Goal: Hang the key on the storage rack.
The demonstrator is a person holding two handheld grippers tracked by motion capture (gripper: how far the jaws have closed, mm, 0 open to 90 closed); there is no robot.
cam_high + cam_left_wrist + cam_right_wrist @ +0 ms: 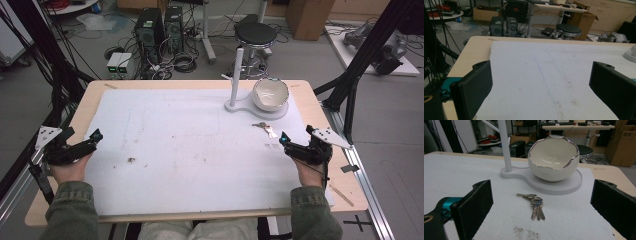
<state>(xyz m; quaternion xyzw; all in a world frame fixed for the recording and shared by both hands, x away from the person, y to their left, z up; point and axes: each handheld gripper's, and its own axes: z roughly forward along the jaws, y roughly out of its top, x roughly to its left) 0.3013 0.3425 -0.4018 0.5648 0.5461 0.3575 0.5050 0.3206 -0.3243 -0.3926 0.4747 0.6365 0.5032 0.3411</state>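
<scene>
With both the left claw (95, 135) and right claw (283, 138) spread wide and empty, the keys (535, 205) lying flat at the right gripper view's centre may slide from a shallow pinch.

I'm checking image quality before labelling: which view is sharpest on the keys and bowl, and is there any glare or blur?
Right gripper view: keys and bowl sharp, a bright glint on the bowl's silver rim, the near jaws soft. High view: keys small and indistinct, light even. Left gripper view: dimmer, slightly soft, white mat plain.
</scene>
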